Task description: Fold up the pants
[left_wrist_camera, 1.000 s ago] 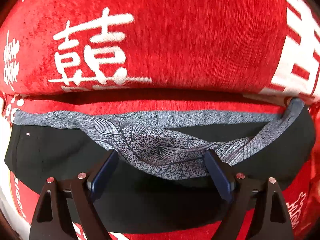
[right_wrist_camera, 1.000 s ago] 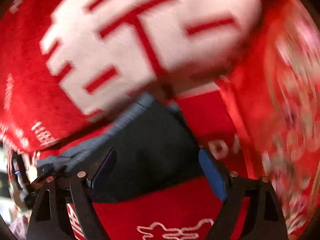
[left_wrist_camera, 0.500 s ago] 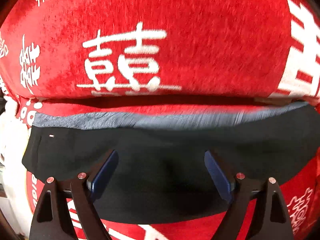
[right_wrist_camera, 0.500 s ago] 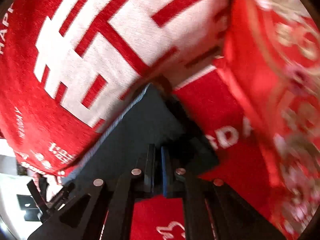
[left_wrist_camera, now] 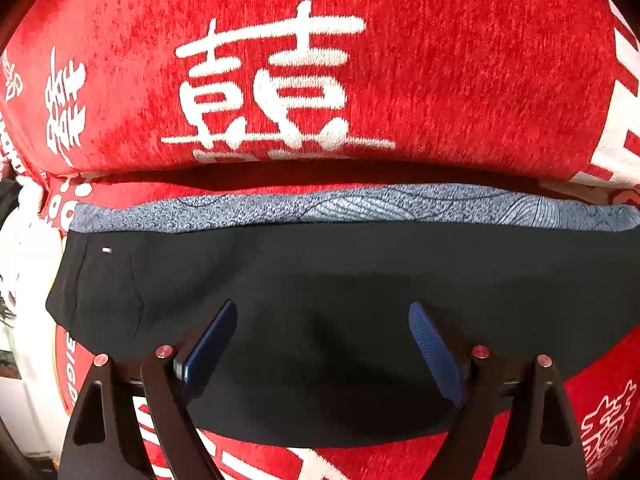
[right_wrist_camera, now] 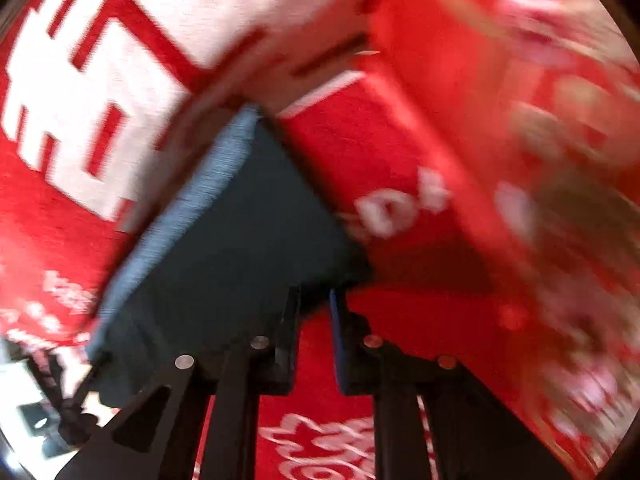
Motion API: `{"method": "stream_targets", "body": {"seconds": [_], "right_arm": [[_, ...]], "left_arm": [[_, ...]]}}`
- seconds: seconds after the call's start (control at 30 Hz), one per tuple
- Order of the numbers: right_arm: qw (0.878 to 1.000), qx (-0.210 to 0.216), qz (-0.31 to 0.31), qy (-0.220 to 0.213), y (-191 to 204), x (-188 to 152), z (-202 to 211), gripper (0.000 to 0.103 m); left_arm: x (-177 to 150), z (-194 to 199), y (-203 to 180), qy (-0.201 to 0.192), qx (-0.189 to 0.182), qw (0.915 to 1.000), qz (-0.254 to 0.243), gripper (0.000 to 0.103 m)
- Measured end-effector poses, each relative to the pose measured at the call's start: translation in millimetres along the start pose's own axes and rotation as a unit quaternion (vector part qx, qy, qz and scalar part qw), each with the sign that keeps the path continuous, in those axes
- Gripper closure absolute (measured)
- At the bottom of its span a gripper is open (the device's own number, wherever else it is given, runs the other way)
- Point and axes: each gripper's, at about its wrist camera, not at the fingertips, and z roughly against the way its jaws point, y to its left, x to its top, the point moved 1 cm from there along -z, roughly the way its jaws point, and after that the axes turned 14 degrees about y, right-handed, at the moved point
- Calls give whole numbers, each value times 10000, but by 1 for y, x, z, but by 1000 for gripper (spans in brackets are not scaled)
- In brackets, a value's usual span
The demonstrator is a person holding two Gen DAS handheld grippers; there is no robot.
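Black pants [left_wrist_camera: 320,280] under wide-spread left gripper [left_wrist_camera: 322,336] fingers [left_wrist_camera: 434,354].

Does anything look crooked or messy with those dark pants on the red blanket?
Nothing much. The pants lie flat and smooth on the red blanket, with a grey patterned strip showing evenly along the far edge. The right wrist view is blurred, so that corner is hard to judge.

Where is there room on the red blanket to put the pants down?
Bare red blanket shows in a thin strip between the big red pillow and the pants' gray patterned band, and below the near hem. The middle is crowded: the pants fill it, under the open left hand-held gripper.
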Motion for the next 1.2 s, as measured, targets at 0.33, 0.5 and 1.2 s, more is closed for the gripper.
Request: {"method": "stream_targets", "body": {"seconds": [0.33, 0.5, 1.2], "right_arm": [[9865, -277, 1596, 232, 69, 17, -29, 43], [9852, 319, 1666, 239, 73, -31, -18, 43], [9377, 2228, 2316, 1321, 279, -185, -156, 41]], "left_arm": [[-26, -40, -7, 311, 116, 9992, -243, 14], [-56, -15, 23, 599, -185, 9973, -388, 14], [-15, -56, 325, 344, 228, 9973, 605, 14]]}}
